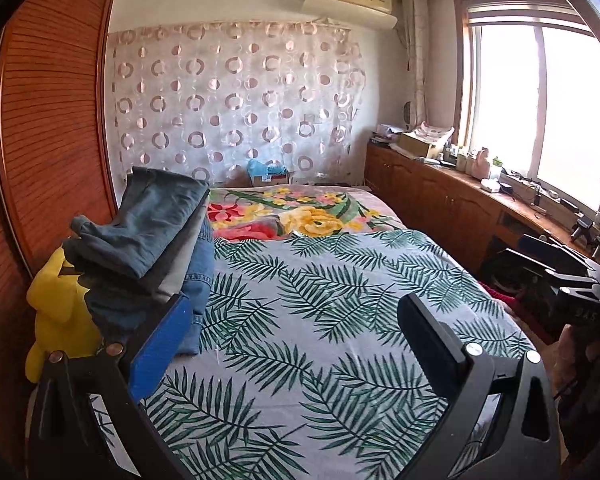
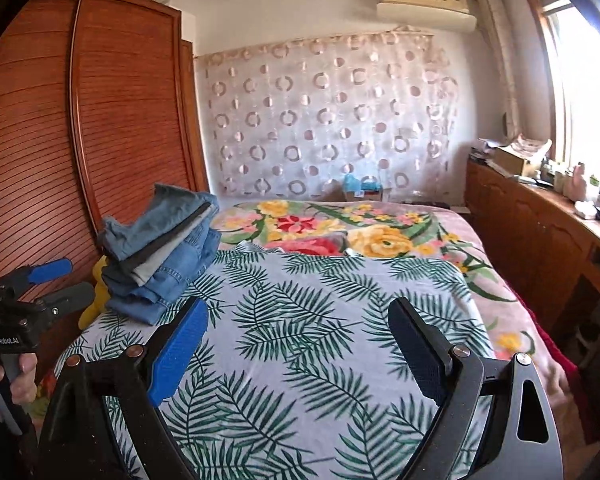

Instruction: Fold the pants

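A stack of folded pants (image 1: 152, 232), mostly blue denim with a grey pair in it, sits on the left side of the bed (image 1: 340, 280), on the leaf-print sheet. In the right wrist view the same stack of pants (image 2: 164, 256) leans towards the bed's (image 2: 320, 300) left edge. My left gripper (image 1: 296, 332) is open over the bare sheet, just right of the stack, with nothing between its fingers. My right gripper (image 2: 300, 332) is also open and empty above the sheet. Each gripper shows in the other's view: the right gripper (image 1: 528, 254) at the bed's right edge, the left gripper (image 2: 76, 282) held by a hand (image 2: 12, 376).
A yellow plush toy (image 1: 56, 308) is wedged between the stack and the wooden wardrobe (image 1: 52, 140). A floral blanket (image 1: 300, 212) covers the bed's far end, with a cardboard box (image 1: 270, 176) behind it. A low wooden cabinet (image 1: 440, 200) with clutter runs under the window on the right.
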